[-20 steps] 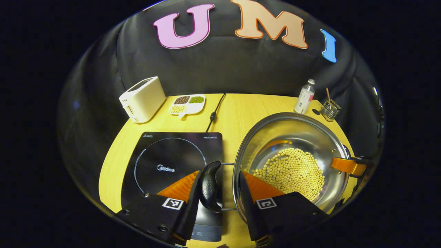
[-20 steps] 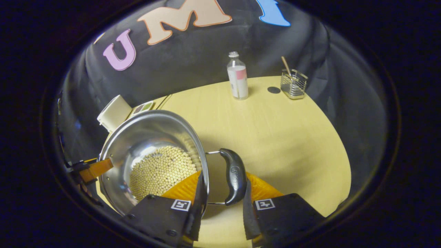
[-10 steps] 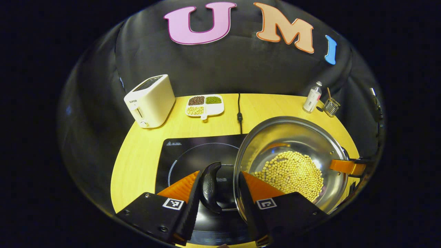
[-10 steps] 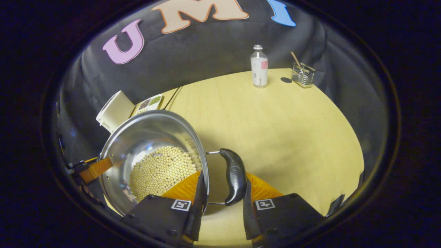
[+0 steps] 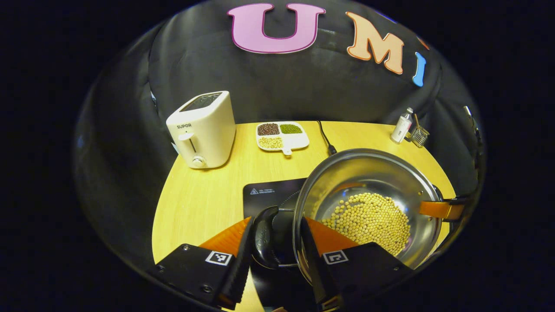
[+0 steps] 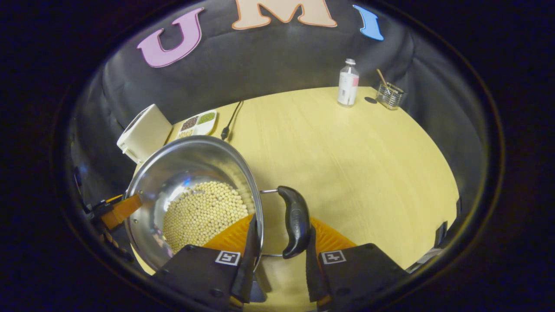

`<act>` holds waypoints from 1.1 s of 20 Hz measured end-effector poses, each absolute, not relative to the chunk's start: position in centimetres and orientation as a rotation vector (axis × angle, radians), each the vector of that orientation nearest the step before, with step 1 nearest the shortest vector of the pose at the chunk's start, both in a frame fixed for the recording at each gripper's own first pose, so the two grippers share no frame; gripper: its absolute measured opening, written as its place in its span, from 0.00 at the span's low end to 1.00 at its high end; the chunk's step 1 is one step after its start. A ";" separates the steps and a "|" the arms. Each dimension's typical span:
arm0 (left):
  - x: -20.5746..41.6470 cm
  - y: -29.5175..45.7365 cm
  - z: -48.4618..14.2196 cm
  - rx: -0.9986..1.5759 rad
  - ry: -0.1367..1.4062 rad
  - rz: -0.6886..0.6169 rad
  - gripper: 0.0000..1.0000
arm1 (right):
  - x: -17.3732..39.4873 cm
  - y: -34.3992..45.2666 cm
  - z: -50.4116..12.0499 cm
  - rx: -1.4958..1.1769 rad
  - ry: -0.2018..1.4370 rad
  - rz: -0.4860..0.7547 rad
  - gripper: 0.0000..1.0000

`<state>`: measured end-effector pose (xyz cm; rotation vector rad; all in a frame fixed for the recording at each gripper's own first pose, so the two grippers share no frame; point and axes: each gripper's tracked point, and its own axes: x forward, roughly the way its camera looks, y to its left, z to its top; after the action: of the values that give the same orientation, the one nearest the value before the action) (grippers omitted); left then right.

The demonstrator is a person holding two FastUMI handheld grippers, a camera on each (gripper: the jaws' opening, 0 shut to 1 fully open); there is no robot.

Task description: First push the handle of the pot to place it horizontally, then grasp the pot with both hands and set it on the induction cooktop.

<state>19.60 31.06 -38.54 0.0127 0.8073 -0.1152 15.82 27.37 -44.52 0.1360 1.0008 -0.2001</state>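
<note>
A steel pot point(image 5: 368, 173) with pale beans point(image 5: 368, 216) in it is held between both grippers. My left gripper point(image 5: 275, 247) is shut over the pot's black side handle point(image 5: 263, 236) and rim, one finger inside the pot and one outside the handle. The other gripper's orange finger point(image 5: 438, 209) shows at the far rim. The black induction cooktop point(image 5: 269, 193) lies under the pot, mostly hidden by it. In the right gripper view my right gripper point(image 6: 279, 247) clamps the opposite black handle point(image 6: 295, 221) and the rim of the pot point(image 6: 190, 160) the same way.
A white toaster point(image 5: 201, 130), a divided dish of beans point(image 5: 282, 135) and the cooktop's cord point(image 5: 325, 138) sit at the back of the yellow table point(image 5: 199, 203). A small bottle point(image 6: 348, 83) and a wire holder point(image 6: 390, 95) stand at the far right corner.
Both grippers have carried the pot leftward; the cooktop has slid under it and is now mostly covered. The bottle and wire holder have receded in the right gripper view.
</note>
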 end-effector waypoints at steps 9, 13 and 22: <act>20.9 34.3 -38.9 0.039 0.779 -0.128 0.64 | 16.2 30.3 -45.1 0.165 1.024 -0.205 0.47; 20.7 34.4 -38.9 0.040 0.793 -0.106 0.67 | 16.2 30.2 -45.2 0.189 1.040 -0.202 0.51; 20.6 33.7 -36.1 0.091 0.731 -0.094 0.83 | 16.7 29.9 -43.7 0.220 0.989 -0.161 0.74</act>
<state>20.59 33.71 -36.13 0.0907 0.7310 -0.0941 16.71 29.92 -43.69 0.2203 0.9894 -0.1613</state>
